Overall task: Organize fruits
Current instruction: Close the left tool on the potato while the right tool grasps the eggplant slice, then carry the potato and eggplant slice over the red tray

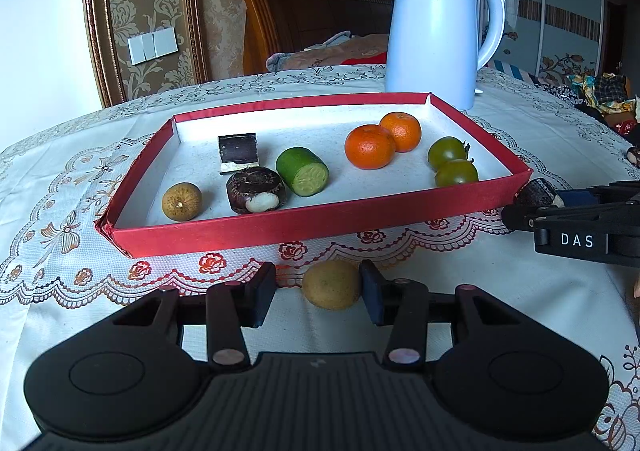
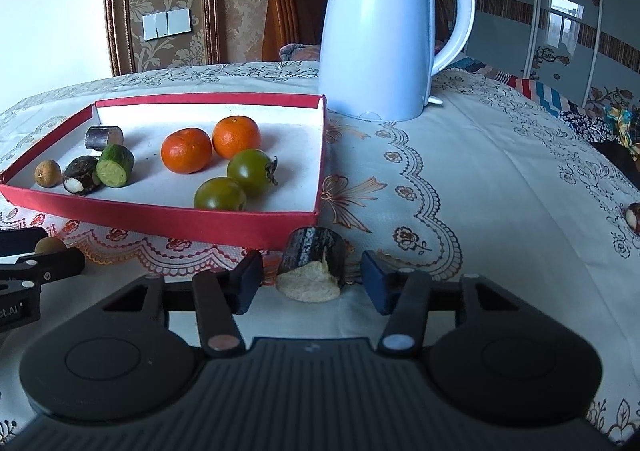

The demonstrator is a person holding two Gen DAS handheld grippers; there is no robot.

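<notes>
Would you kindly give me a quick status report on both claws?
Left claw brackets small tan round fruit. Right claw brackets dark cut sugarcane chunk, gaps visible. Both outside red shallow tray. Nothing in the way.

Left wrist: you look low and close over your jaws toward the red tray [image 1: 312, 223], dead ahead | Right wrist: same tilt, tray [image 2: 160, 217] ahead-left of your jaws | Shared: tray, kettle [image 1: 436, 31], tablecloth [image 1: 60, 171].
</notes>
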